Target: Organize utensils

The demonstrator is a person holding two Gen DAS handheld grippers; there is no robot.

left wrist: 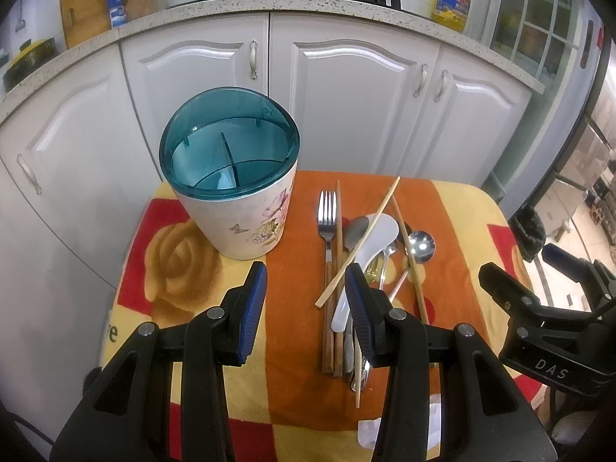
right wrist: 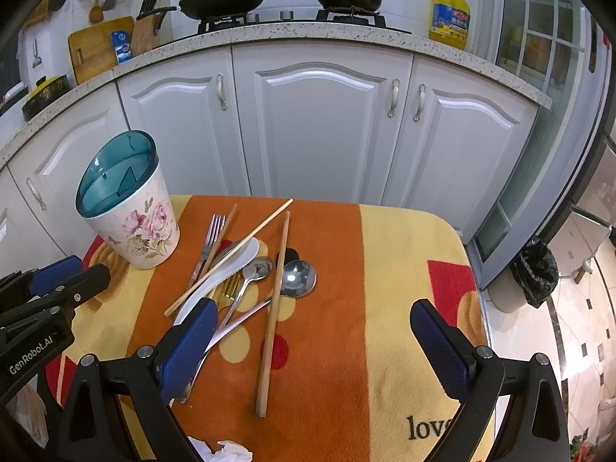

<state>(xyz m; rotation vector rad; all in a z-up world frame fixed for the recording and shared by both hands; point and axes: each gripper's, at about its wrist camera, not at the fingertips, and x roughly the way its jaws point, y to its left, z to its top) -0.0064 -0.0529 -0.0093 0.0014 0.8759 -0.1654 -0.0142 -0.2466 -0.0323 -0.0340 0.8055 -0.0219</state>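
Note:
A floral utensil holder (left wrist: 235, 208) (right wrist: 133, 219) with a teal divided insert stands at the table's back left. Beside it lies a heap of utensils: a fork (left wrist: 327, 215) (right wrist: 210, 238), a white rice paddle (left wrist: 369, 246) (right wrist: 227, 273), a steel ladle spoon (left wrist: 421, 245) (right wrist: 296, 278), several chopsticks (left wrist: 360, 246) (right wrist: 274, 308) and smaller spoons (right wrist: 254, 273). My left gripper (left wrist: 306, 281) hovers open above the cloth, between the holder and the heap, with nothing between its fingers. My right gripper (right wrist: 312, 319) is open too, over the cloth just right of the heap.
The table wears an orange, yellow and red blanket (right wrist: 404, 269). White cabinets (right wrist: 319, 123) rise behind it, under a counter with a stove, pots and an oil bottle (right wrist: 449, 17). Crumpled tissue (right wrist: 231, 452) lies at the near edge. A black bin bag (right wrist: 535, 273) sits on the floor at right.

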